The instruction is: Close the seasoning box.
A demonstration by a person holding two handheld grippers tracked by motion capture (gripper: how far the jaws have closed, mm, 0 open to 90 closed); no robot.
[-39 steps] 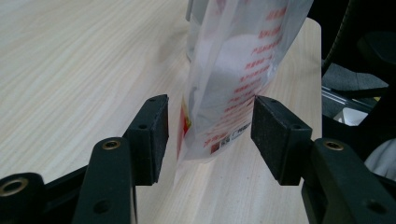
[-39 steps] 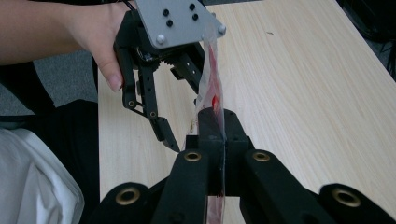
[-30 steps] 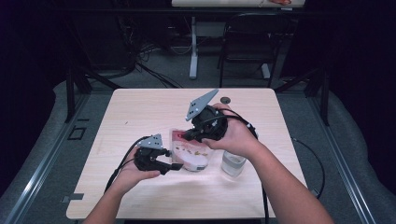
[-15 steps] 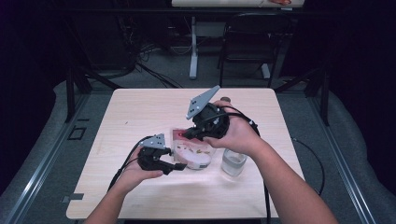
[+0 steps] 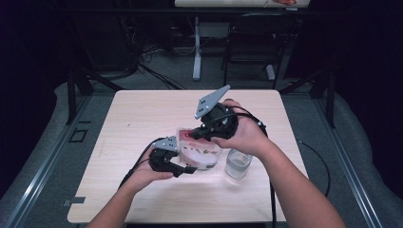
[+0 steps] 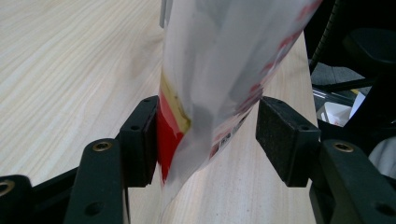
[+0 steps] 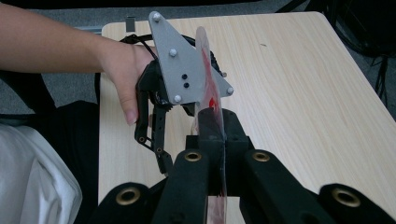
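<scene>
- The plastic bag point(image 5: 199, 151), clear with red print, hangs just above the table point(image 5: 142, 114) near its middle, held between both grippers.
- The right gripper point(image 7: 212, 122) pinches the bag's upper edge, jaws closed on it.
- The left gripper point(image 6: 205, 140) has its jaws wide astride the bag; we judge it should close squarely before any pulling.
- The high view adds a glass jar point(image 5: 237, 164) just right of the bag; the left gripper view shows the gap at the right pad.

A light wooden table point(image 5: 142, 118) with a pale grain stands on grey floor point(image 5: 43, 156). A small clear glass point(image 5: 236, 164) rests upright on its right half, near the front edge. Most of the tabletop is bare wood.
</scene>
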